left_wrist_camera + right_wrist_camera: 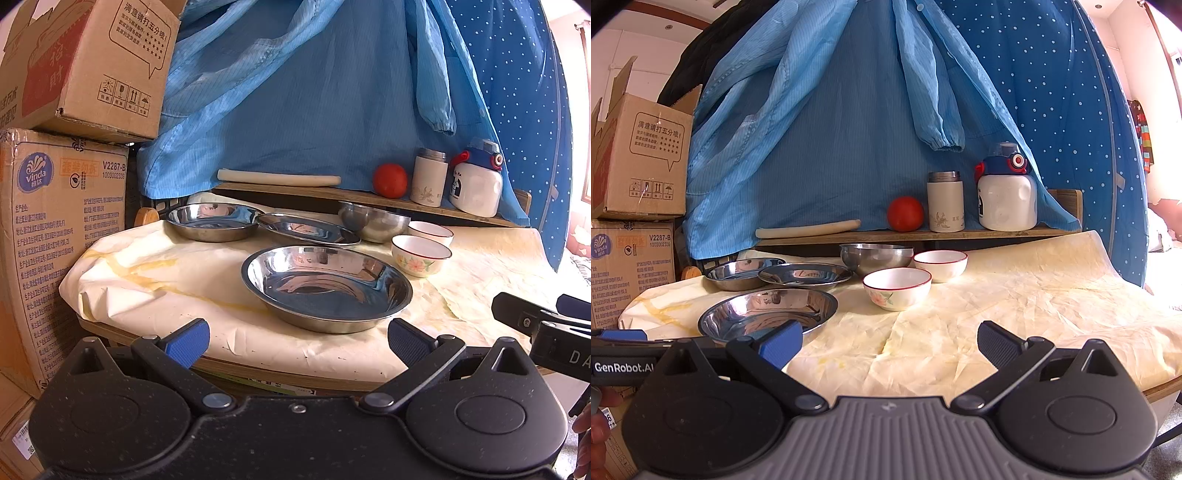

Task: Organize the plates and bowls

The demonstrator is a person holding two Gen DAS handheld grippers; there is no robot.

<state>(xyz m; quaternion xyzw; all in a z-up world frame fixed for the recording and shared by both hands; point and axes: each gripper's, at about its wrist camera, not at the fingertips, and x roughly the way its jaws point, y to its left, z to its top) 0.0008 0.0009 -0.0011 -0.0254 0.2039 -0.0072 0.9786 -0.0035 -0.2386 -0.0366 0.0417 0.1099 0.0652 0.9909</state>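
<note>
Three steel plates lie on the paper-covered table: a near one (327, 288) (768, 314), a flat one (306, 229) (805, 275) behind it, and a far-left one (214, 221) (738, 273). A steel bowl (373, 220) (876, 258) stands at the back. Two white floral bowls sit to its right, one nearer (421, 255) (897, 288) and one farther (431, 232) (941, 265). My left gripper (298, 341) is open at the table's front edge, just short of the near plate. My right gripper (890, 341) is open over bare paper, right of that plate.
A low wooden shelf (923, 234) at the back carries a white roll (809, 228), a tomato (905, 213), a thermos (945, 201) and a white bottle (1006, 192). Blue garments hang behind. Cardboard boxes (59, 229) are stacked at the left. The table's right half (1034, 295) is wrinkled paper.
</note>
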